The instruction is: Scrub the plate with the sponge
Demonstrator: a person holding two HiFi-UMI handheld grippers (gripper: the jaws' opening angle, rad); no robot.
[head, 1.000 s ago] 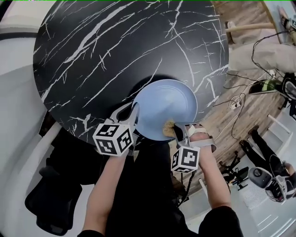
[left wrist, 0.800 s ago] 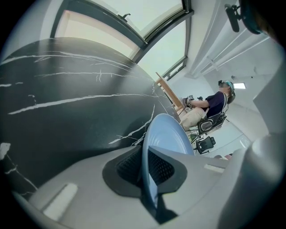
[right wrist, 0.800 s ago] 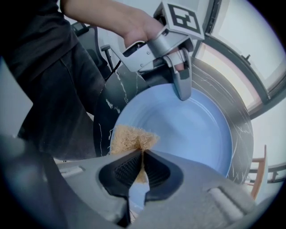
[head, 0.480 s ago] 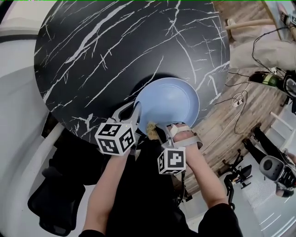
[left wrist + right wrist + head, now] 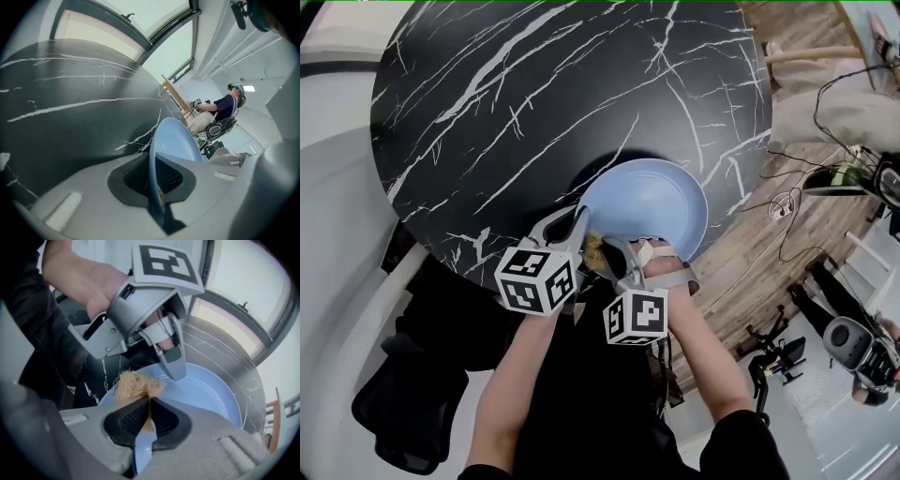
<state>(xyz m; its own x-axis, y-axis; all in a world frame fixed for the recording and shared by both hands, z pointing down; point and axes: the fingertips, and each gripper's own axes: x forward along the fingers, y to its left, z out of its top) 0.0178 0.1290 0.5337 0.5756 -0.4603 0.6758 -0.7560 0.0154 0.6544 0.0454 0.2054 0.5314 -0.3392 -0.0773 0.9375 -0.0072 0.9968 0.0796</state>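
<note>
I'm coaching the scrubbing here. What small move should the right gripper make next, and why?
Probably sweep the sponge across the plate toward its far rim. The right gripper holds it at the near edge, beside the left gripper clamped on the rim; most of the plate lies beyond.

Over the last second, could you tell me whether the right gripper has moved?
Yes. The right gripper, shut on the sponge, has slid left along the plate's near rim, ending close beside the left gripper clamped there.
</note>
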